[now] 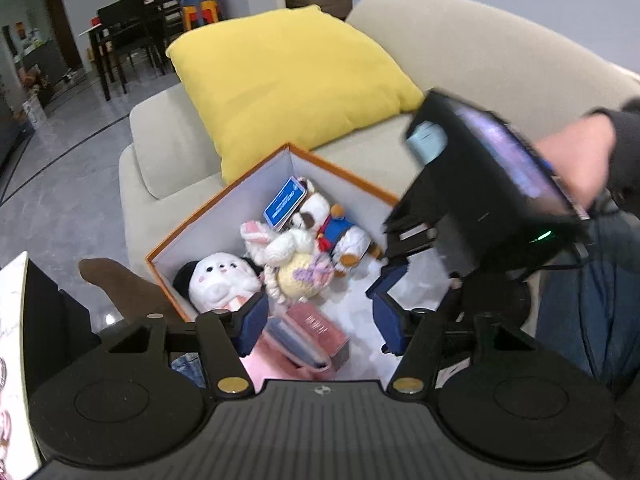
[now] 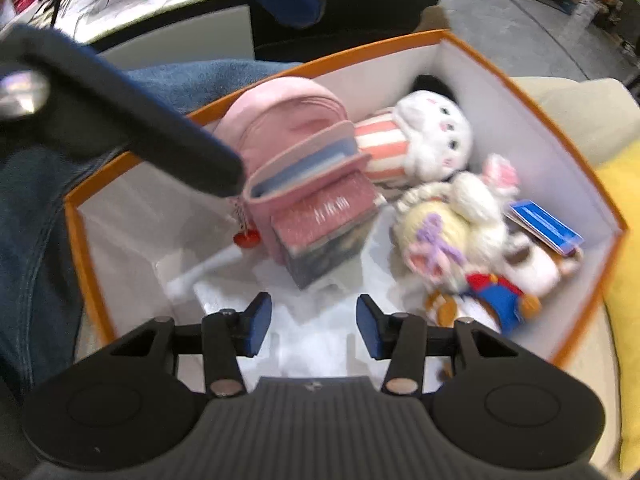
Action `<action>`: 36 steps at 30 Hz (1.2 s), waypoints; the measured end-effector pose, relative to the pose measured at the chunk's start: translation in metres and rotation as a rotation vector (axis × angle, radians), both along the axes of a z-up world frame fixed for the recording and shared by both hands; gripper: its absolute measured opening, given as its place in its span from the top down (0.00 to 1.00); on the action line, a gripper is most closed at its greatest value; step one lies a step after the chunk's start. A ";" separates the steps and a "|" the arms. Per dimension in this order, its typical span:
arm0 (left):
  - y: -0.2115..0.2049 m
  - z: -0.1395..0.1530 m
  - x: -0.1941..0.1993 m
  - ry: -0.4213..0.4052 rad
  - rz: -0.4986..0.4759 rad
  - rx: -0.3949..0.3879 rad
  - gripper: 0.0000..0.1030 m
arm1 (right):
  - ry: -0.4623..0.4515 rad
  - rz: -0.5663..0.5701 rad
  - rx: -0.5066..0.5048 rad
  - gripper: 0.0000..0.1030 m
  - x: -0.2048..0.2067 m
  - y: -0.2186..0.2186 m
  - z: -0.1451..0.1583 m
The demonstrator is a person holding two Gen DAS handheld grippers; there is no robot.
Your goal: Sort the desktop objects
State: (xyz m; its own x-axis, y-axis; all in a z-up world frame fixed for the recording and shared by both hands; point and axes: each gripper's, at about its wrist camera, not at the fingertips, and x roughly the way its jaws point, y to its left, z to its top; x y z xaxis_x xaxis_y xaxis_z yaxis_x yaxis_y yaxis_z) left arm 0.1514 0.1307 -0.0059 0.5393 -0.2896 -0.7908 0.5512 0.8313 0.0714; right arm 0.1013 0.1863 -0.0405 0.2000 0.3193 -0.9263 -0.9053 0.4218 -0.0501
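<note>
An orange-rimmed box [image 1: 256, 178] [image 2: 540, 96] with white walls sits on a beige sofa. Inside lie a pink backpack [image 2: 288, 136] [image 1: 276, 354], a pink boxed item [image 2: 324, 220] [image 1: 320, 330], a white plush [image 1: 224, 280] [image 2: 432, 136], a knitted bunny doll [image 1: 288, 256] [image 2: 444, 224], a bear plush in blue [image 1: 340, 232] [image 2: 500, 300] and a blue card [image 1: 285, 201] [image 2: 544, 228]. My left gripper [image 1: 320, 320] is open and empty above the box's near side. My right gripper [image 2: 310, 326] is open and empty over the box's white floor; it also shows in the left wrist view [image 1: 394, 276].
A yellow cushion [image 1: 292, 80] leans on the sofa back [image 1: 480, 40] behind the box. A person's jeans [image 2: 36, 240] press against the box's side. A white table [image 2: 168, 0] with a feathered toy stands beyond. Dining chairs [image 1: 132, 28] stand far off.
</note>
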 end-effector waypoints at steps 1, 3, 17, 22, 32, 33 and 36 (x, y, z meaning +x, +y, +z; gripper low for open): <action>-0.005 0.003 -0.003 -0.011 0.006 -0.006 0.36 | -0.009 -0.021 0.017 0.52 -0.002 -0.008 0.006; -0.015 0.007 -0.009 -0.041 0.006 -0.018 0.36 | -0.028 -0.076 0.070 0.52 -0.010 -0.028 0.020; -0.127 0.029 -0.035 -0.144 -0.053 -0.148 0.36 | -0.232 -0.660 0.422 0.45 -0.060 -0.196 0.031; -0.161 0.017 -0.026 -0.103 -0.020 -0.222 0.36 | -0.298 -0.815 0.387 0.45 -0.083 -0.248 0.026; -0.209 -0.016 -0.018 -0.032 0.025 -0.210 0.36 | -0.321 -1.101 0.380 0.24 -0.117 -0.335 0.012; -0.213 -0.021 -0.015 -0.013 0.023 -0.213 0.36 | -0.305 -1.125 0.378 0.25 -0.116 -0.340 0.007; -0.227 -0.035 -0.010 0.025 0.014 -0.215 0.36 | -0.275 -1.160 0.375 0.36 -0.116 -0.356 0.001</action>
